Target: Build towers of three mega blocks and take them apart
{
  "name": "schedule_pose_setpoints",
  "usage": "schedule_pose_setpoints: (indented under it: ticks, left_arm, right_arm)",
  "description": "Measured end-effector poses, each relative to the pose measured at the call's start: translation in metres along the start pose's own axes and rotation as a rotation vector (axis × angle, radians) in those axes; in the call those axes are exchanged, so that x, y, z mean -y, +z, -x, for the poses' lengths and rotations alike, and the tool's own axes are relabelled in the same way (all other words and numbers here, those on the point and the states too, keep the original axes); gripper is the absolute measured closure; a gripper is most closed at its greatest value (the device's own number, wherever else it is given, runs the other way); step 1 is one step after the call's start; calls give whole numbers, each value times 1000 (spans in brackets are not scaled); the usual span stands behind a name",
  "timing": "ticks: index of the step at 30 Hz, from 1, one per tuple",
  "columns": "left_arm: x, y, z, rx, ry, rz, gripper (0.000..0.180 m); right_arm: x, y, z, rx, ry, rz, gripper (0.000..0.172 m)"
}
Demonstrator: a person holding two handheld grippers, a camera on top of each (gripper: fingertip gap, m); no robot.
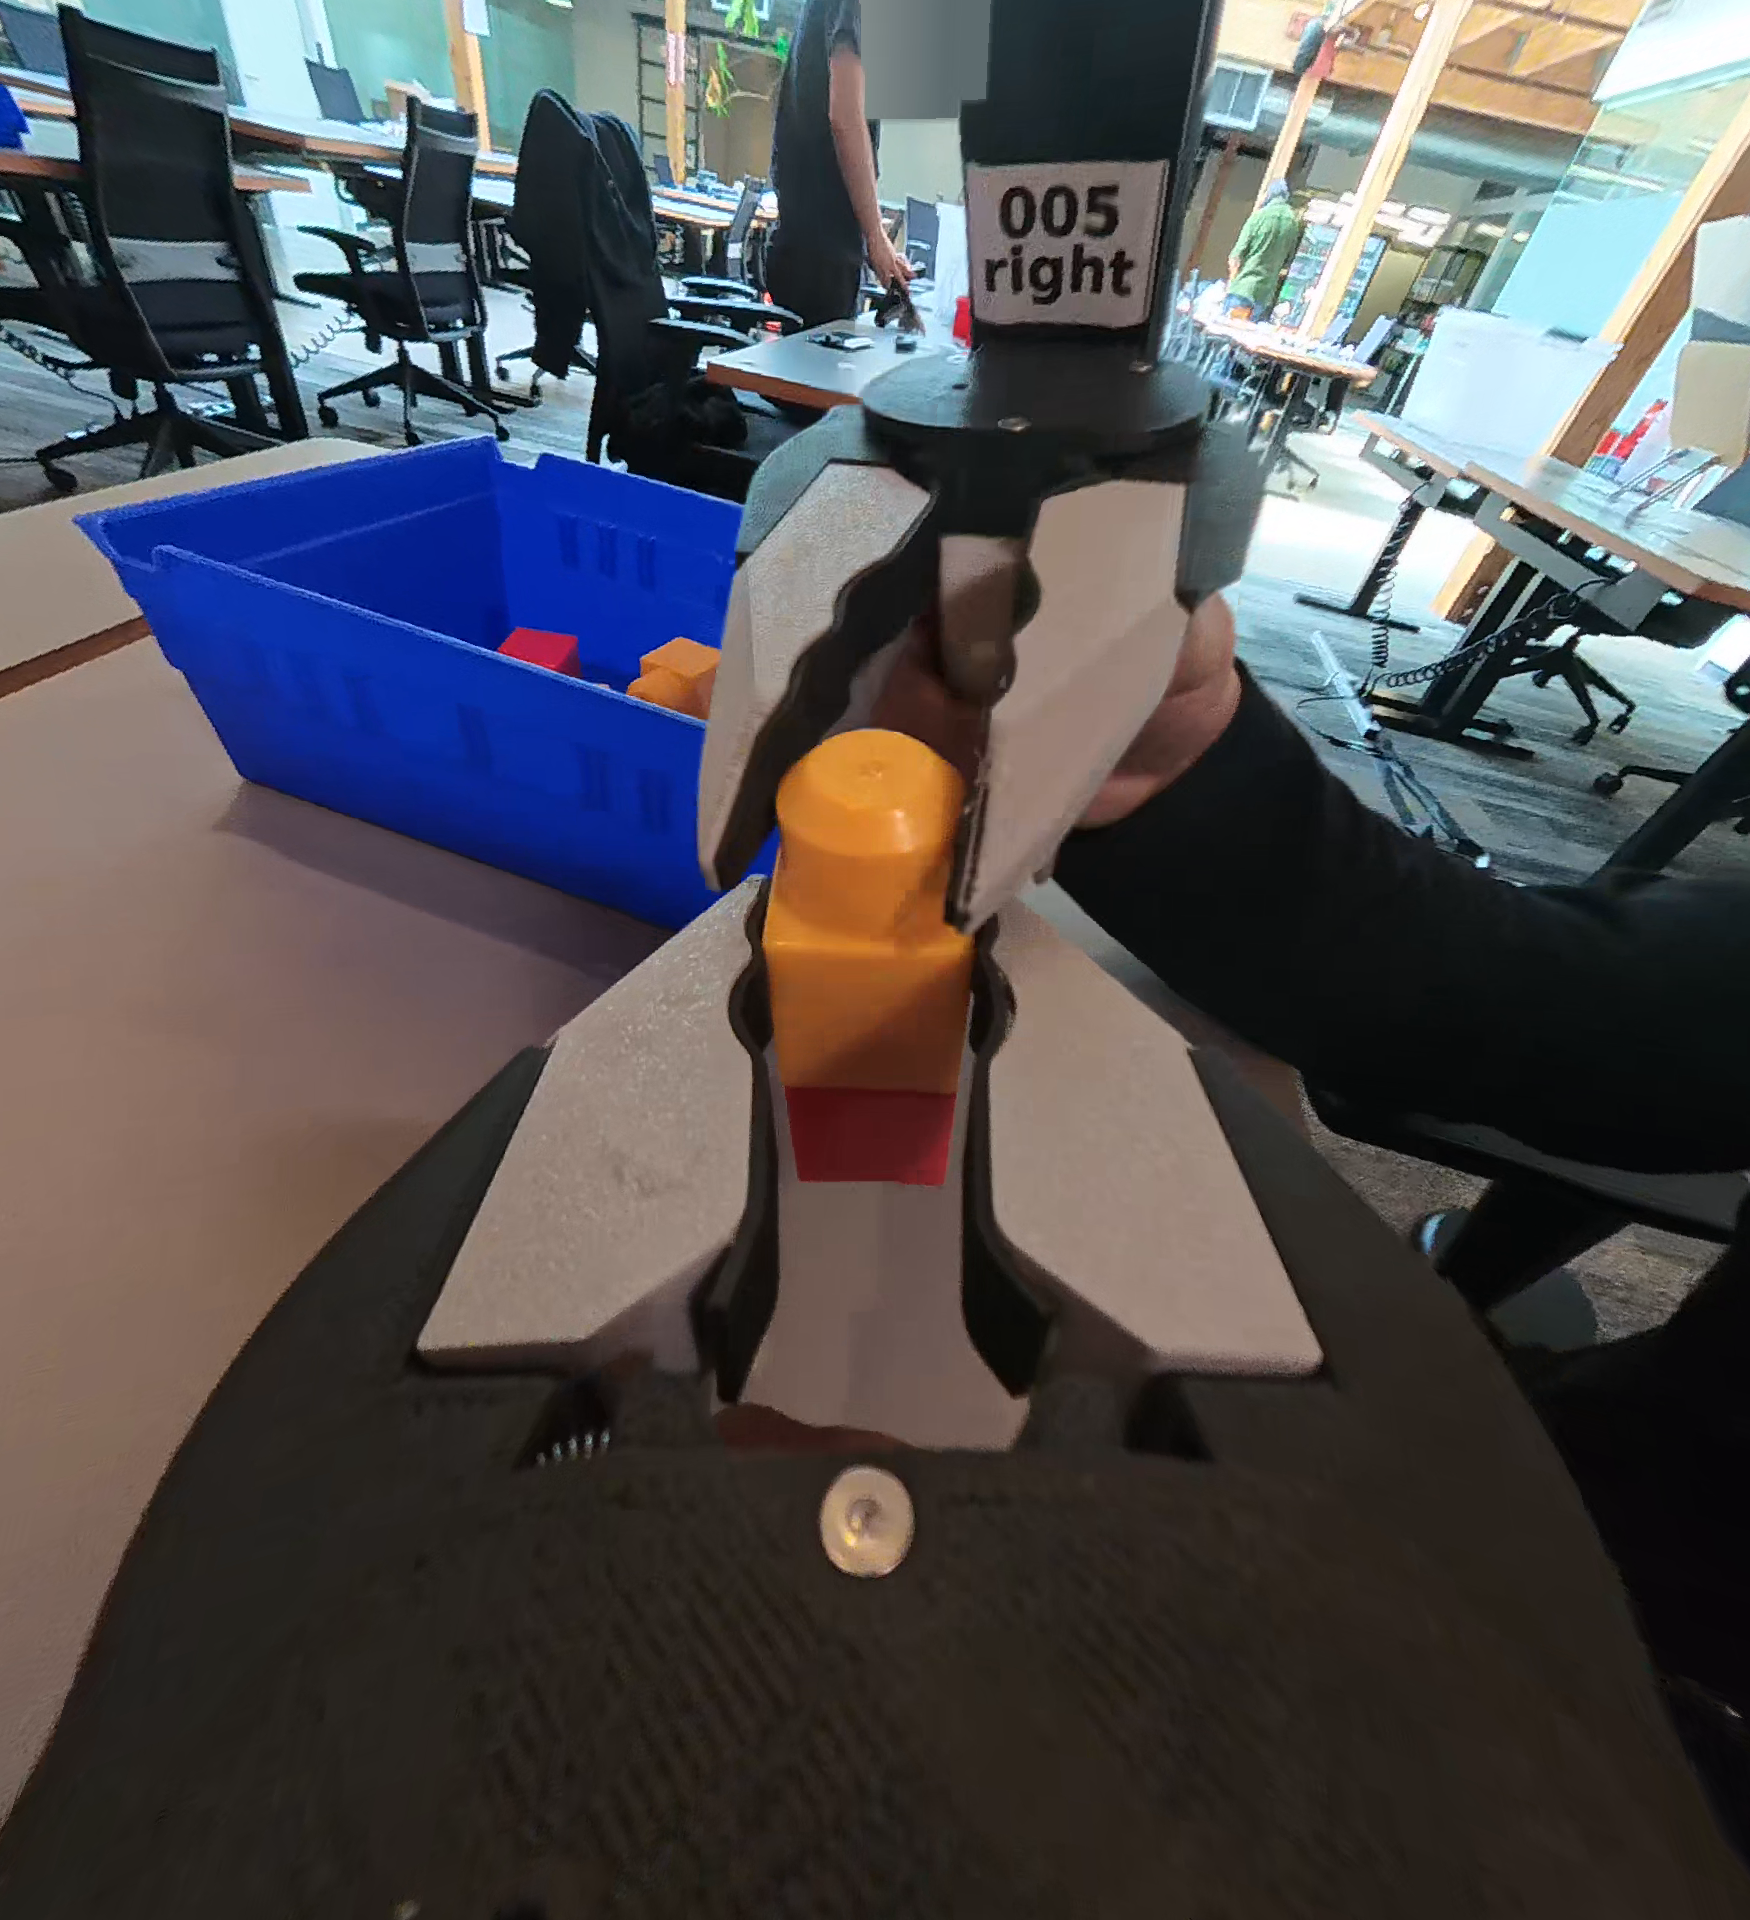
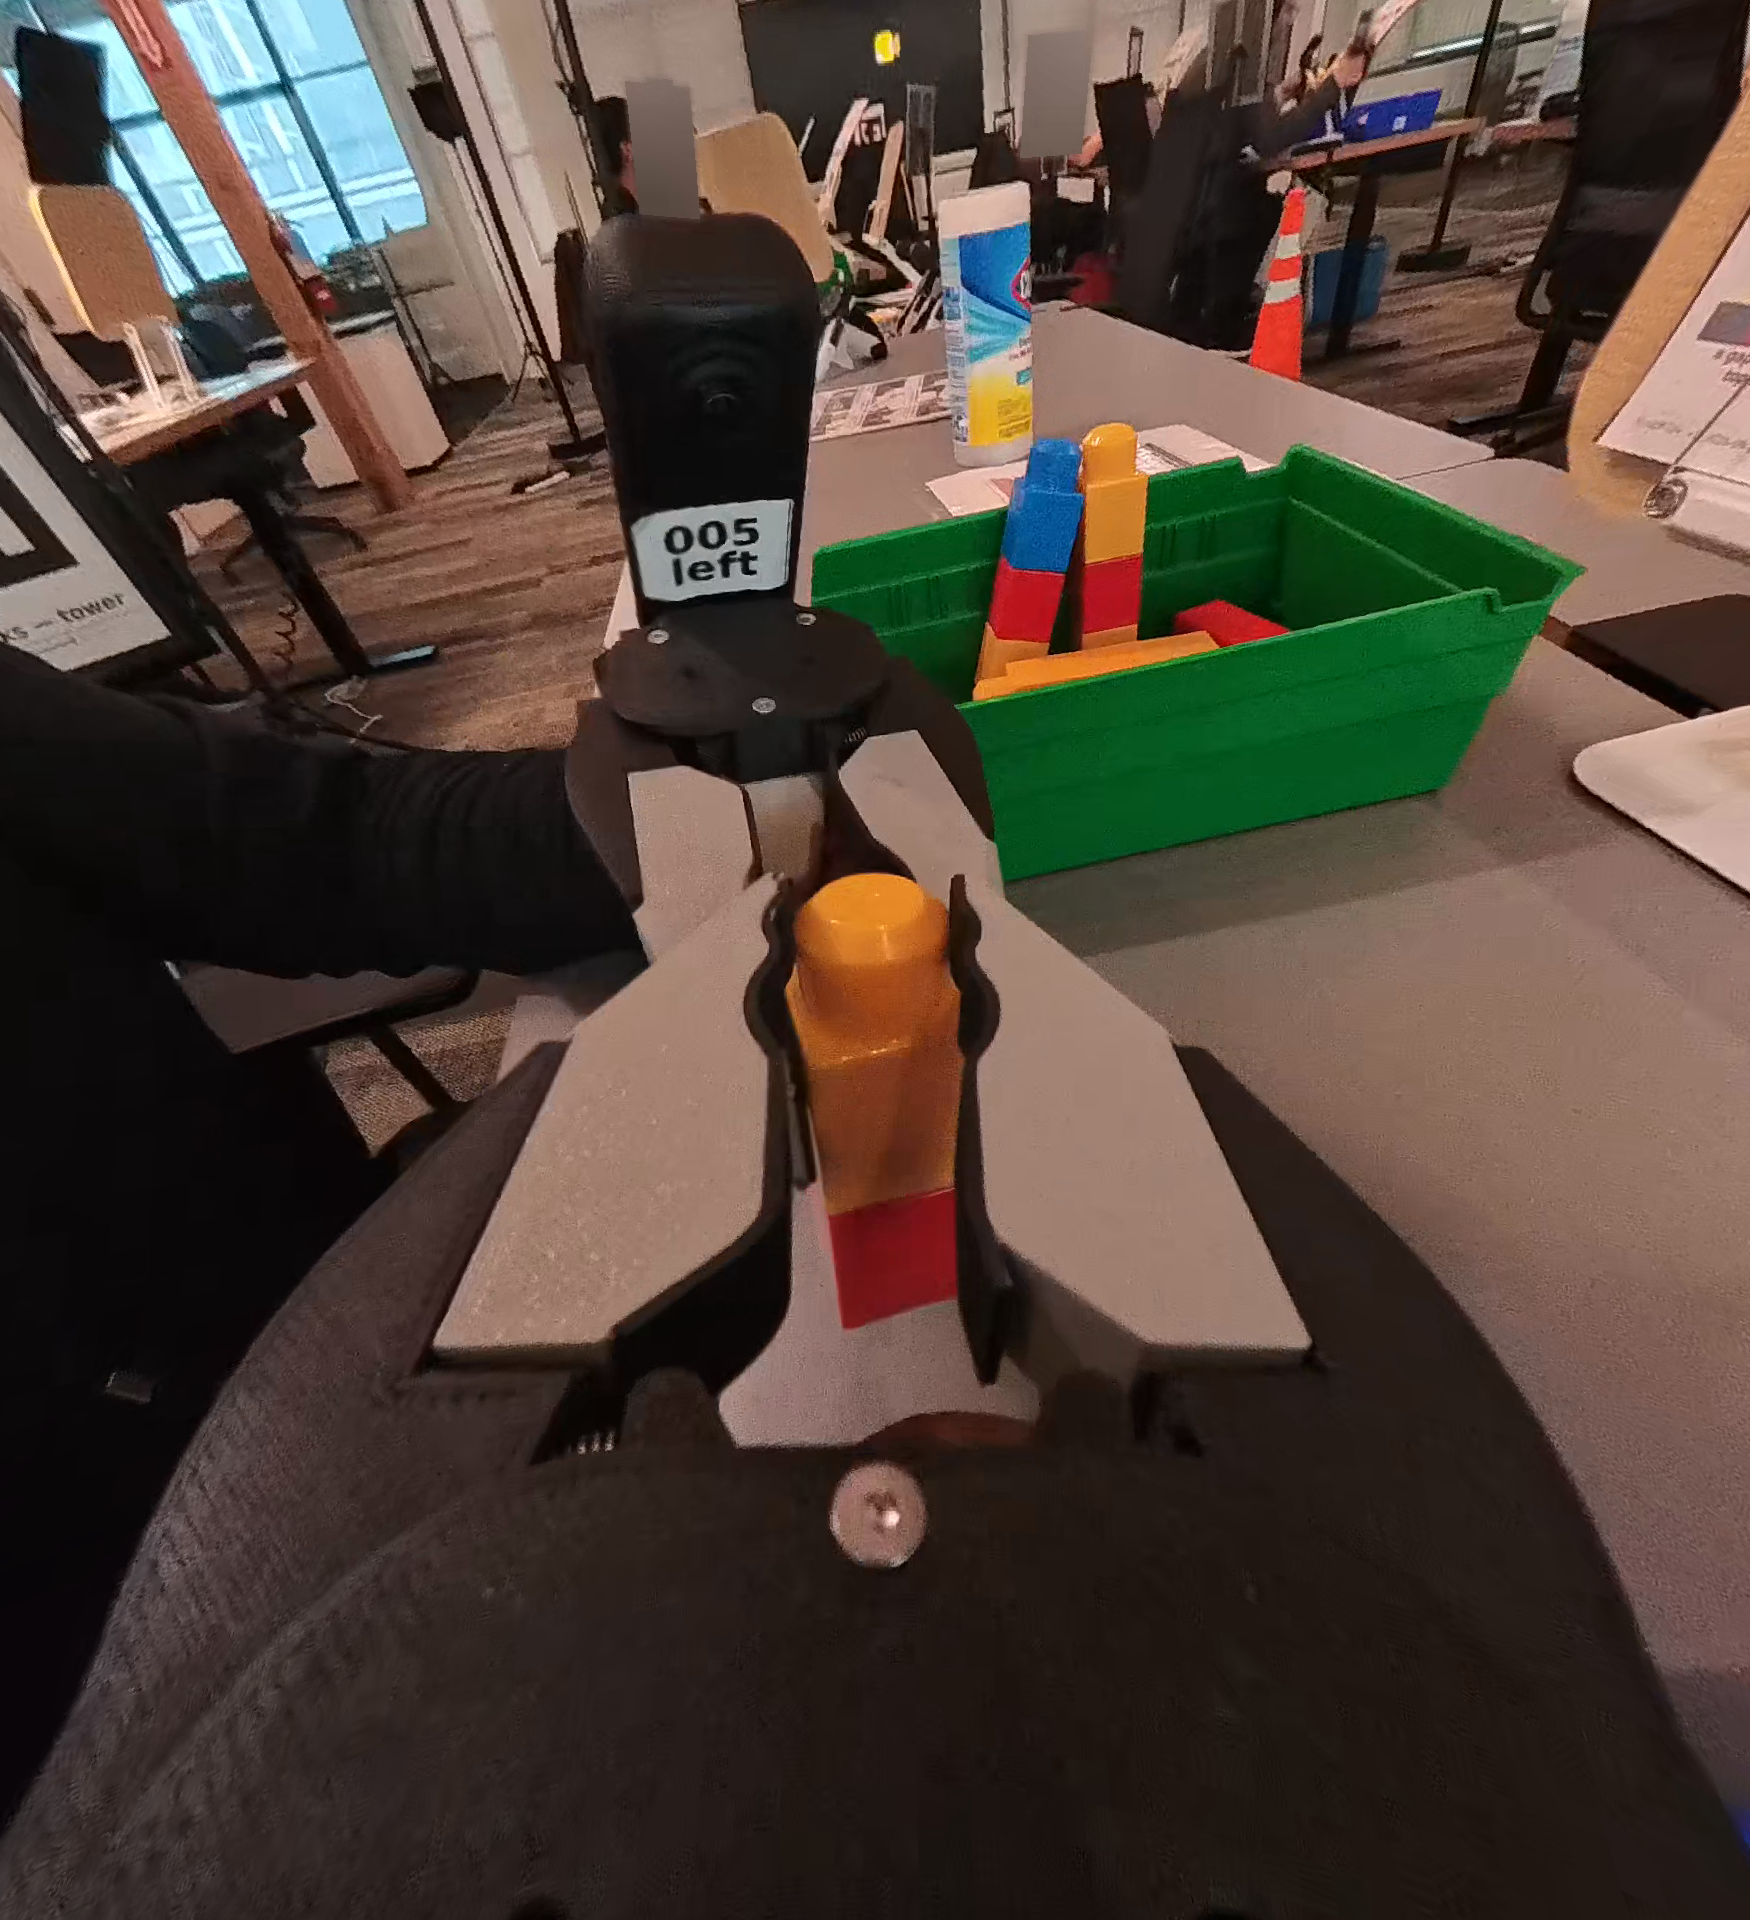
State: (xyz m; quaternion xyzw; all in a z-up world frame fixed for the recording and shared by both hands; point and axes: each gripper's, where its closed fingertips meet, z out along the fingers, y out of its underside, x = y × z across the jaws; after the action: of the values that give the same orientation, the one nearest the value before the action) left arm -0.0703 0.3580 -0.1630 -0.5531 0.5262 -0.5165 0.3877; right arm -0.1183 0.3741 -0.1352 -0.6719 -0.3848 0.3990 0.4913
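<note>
Left wrist view: left gripper (image 1: 866, 997) clamped on body of orange mega block (image 1: 866, 935), both pads flush against its sides, red block (image 1: 871, 1132) stacked directly underneath between the same fingers. Orange stud up top, sitting between fingers of right gripper (image 1: 850, 831) coming in from opposite side; far-side pad touching stud, near-side finger looks slightly off it, so contact on that side hard to call. Hand (image 1: 1162, 727) in black sleeve behind right gripper. Blue bin (image 1: 383, 665) on table (image 1: 123, 1039) just left of grippers, red block and orange block loose inside. Right wrist view: right gripper (image 2: 871, 966) narrow around same orange block (image 2: 876, 1039), pads hugging stud and upper body, red block (image 2: 892, 1257) below; stack tilted slightly in this view. Left gripper (image 2: 798, 831) visible beyond the stack, facing it, fingertips mostly hidden behind right gripper's fingers. Two-block stack held off table between both grippers. Green bin (image 2: 1266, 727) on grey table (image 2: 1473, 1039) to the right, holding finished towers: one blue-topped tower (image 2: 1032, 561) leaning, one orange-topped tower (image 2: 1110, 530) upright, more orange and red blocks lying flat. Wipes canister (image 2: 985, 322) behind green bin. Office chairs, desks in background.
</note>
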Motion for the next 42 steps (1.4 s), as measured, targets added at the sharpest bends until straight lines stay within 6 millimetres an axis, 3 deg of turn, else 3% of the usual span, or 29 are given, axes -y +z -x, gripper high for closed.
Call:
schedule_pose_setpoints:
  ticks: [3,7,14,15,17,20,23,27,33,36,38,40,42]
  left_arm:
    - [2,-1,1,0,-20,-19,146]
    - [-3,1,0,-9,-12,6,139]
    - [-12,3,0,13,34,71,146]
    - [-11,2,-1,7,39,66,146]
    - [-9,2,-7,-29,28,61,146]
    - [-10,3,-12,-38,42,71,146]
    - [-10,4,-14,-60,2,59,145]
    - [-13,7,-13,-33,29,64,140]
    - [-16,8,-10,-4,64,98,146]
    - [-18,8,-12,-9,72,107,147]
    - [-17,8,-4,50,77,107,146]
    - [-12,3,25,252,122,101,147]
    - [-10,-6,44,413,253,126,147]
  right_arm:
    - [3,-1,-3,-18,-5,-12,145]
    - [26,-14,2,33,36,-158,145]
    - [22,-8,-3,17,47,-138,145]
    - [22,-8,0,45,61,-143,141]
    - [13,-7,7,109,91,-86,111]
    - [8,0,11,128,62,-49,137]
    - [11,-1,11,82,8,-43,138]
    - [28,-10,11,124,74,-145,138]
    - [22,-11,13,157,98,-106,130]
    - [18,-11,14,137,54,-75,137]
    - [19,-11,8,72,26,-66,137]
    - [23,-12,-23,-201,-45,-71,139]
    - [27,-6,-28,-327,-150,-61,138]
